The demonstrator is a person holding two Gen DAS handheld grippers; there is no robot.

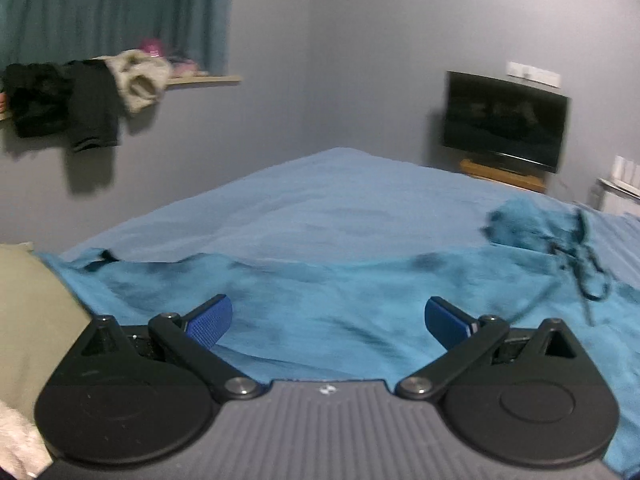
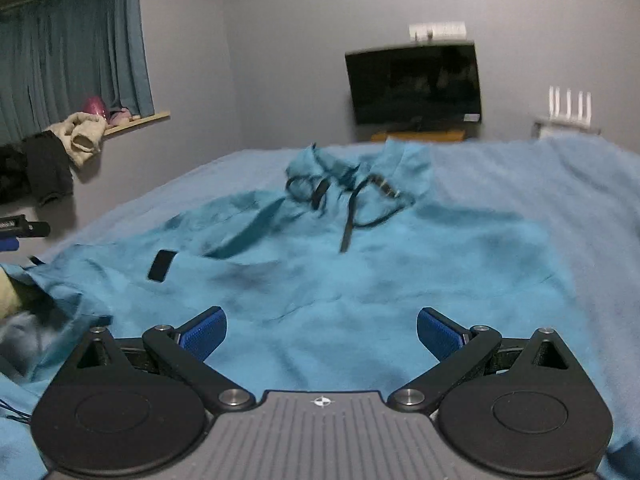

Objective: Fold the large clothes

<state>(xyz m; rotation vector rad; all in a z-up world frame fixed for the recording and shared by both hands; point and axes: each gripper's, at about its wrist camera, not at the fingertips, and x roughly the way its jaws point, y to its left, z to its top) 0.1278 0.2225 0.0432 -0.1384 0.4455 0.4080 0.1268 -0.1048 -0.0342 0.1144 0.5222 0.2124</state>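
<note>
A large teal garment (image 2: pixel 360 264) with dark drawstrings (image 2: pixel 348 216) and a small black patch (image 2: pixel 161 265) lies spread on a light blue bed (image 2: pixel 560 184). Its collar end is bunched at the far side. My right gripper (image 2: pixel 322 330) is open and empty, just above the garment's near part. In the left wrist view the same garment (image 1: pixel 320 300) lies below my left gripper (image 1: pixel 328 318), which is open and empty. The drawstrings (image 1: pixel 584 268) lie to its right.
The bed (image 1: pixel 320 192) fills the middle. A beige pillow (image 1: pixel 28 320) lies at the left. A shelf (image 1: pixel 200 80) under teal curtains holds hanging dark and cream clothes (image 1: pixel 80 100). A black TV (image 1: pixel 504 120) stands on a wooden stand by the far wall.
</note>
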